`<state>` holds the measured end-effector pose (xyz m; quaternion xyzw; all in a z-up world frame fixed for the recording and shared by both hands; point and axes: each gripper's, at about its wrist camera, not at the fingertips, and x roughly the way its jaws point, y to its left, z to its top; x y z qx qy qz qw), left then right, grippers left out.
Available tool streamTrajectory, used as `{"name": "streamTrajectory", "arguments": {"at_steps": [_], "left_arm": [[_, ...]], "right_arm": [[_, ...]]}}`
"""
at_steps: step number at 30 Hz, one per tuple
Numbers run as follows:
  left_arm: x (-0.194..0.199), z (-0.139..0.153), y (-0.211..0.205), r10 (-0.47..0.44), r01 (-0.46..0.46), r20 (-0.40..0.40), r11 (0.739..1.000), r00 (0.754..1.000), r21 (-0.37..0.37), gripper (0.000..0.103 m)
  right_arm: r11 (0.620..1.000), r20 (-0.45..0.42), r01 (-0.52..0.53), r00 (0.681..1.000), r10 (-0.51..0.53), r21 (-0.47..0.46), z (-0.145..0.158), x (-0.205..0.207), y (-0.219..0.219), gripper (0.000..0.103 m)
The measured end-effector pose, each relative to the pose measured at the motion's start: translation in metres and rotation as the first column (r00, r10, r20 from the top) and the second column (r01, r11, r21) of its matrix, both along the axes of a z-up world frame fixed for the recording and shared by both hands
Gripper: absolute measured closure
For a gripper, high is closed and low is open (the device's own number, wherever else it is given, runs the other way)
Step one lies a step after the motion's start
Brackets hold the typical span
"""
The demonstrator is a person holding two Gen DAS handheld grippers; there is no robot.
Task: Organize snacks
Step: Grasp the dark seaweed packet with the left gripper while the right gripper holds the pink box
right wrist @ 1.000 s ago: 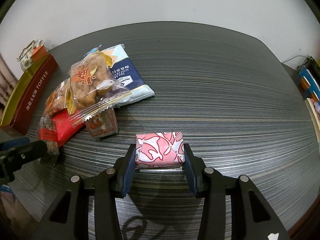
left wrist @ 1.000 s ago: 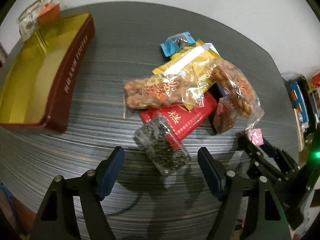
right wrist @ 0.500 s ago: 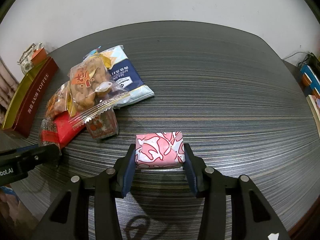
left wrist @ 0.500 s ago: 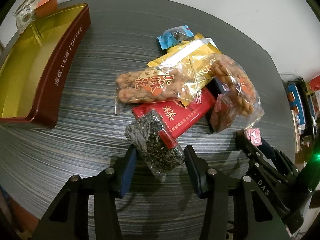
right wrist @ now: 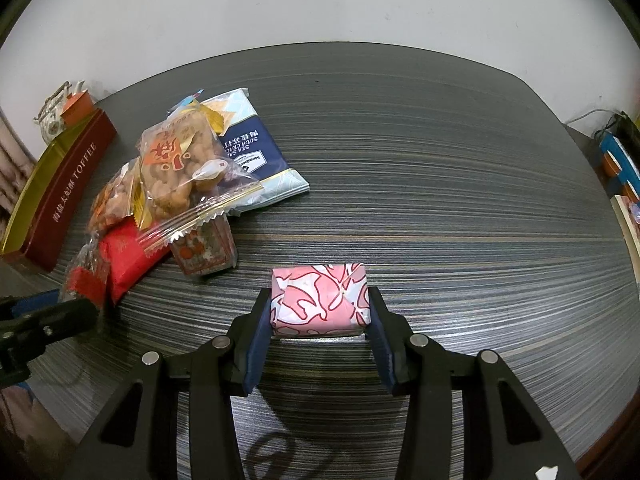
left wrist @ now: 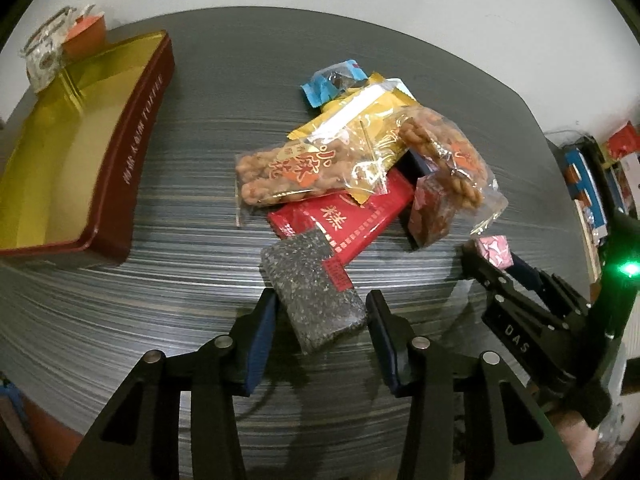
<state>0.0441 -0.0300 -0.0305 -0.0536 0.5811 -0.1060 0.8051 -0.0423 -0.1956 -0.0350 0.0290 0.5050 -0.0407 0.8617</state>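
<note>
Left tongs [left wrist: 320, 322] clamp the black sesame bar [left wrist: 314, 290]; right tongs [right wrist: 318, 310] clamp the pink-wrapped packet [right wrist: 319, 294]. Red tin [right wrist: 68, 182] reads "TOFFEE".

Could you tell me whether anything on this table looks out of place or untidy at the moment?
Yes: the snacks lie in a loose overlapping heap, twist-pastry bags across the red packet, while the toffee tin stands open without any inside. Nothing looks torn or spilled. The left gripper holds a sesame bar.

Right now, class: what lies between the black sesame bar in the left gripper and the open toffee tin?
In the left wrist view, only bare striped tabletop separates the black sesame bar from the toffee tin.
</note>
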Motion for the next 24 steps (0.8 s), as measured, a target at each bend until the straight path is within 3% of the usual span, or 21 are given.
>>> {"name": "streamTrajectory", "arguments": {"at_steps": [13,18,24], "left_arm": [[-0.008,0.007,0.013,-0.034,0.034,0.022,0.999,0.999,0.021,0.063],[-0.009,-0.001,0.013,-0.071,0.072,-0.015,0.995,0.997,0.063,0.064],[-0.001,-0.015,0.017,-0.043,0.048,-0.069,0.997,0.997,0.061,0.064]], "right_arm": [[1.000,0.000,-0.001,1.000,0.001,-0.004,-0.001,0.001,0.001,0.061],[1.000,0.001,-0.001,1.000,0.001,-0.003,-0.001,0.001,0.001,0.060],[1.000,0.001,0.000,1.000,0.000,-0.001,-0.001,0.001,0.001,0.060]]}}
